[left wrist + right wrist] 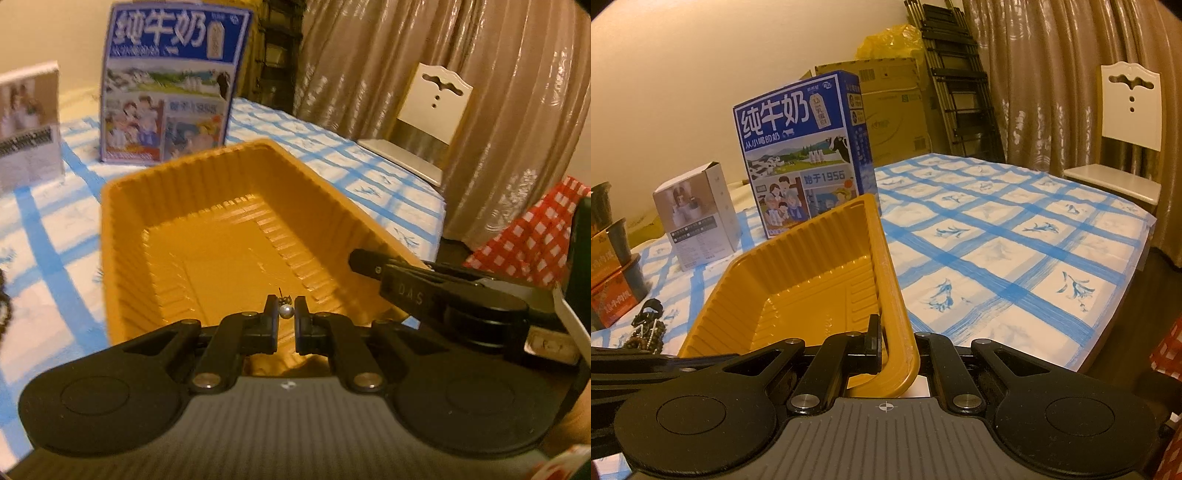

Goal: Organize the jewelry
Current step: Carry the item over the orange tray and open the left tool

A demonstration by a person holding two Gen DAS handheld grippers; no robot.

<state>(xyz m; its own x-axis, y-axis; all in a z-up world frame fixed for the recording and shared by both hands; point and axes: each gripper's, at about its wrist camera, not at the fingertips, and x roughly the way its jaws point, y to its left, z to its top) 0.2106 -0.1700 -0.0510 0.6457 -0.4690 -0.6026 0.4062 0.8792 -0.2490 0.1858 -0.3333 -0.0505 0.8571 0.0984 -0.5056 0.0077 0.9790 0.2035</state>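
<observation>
A: Where's the earring?

B: The pearl earring (286, 311) is pinched between the pads of the left gripper (285, 314), hanging over the near end of the yellow tray (110, 236), around six o'clock from the tray's middle. It hasn't been let go.

A: Anything in the tray yet?

B: The floor looks bare, so I'd judge this is an early piece, close to being dropped in.

A: And the right gripper (890, 345)?

B: Its jaws are pressed onto the tray's near corner rim, steadying it.

A: What's left?

B: A dark heap of jewelry (646, 326) lies on the checked tablecloth (997, 254), at nine o'clock from the tray. The milk carton (805, 155) stands at twelve.
</observation>
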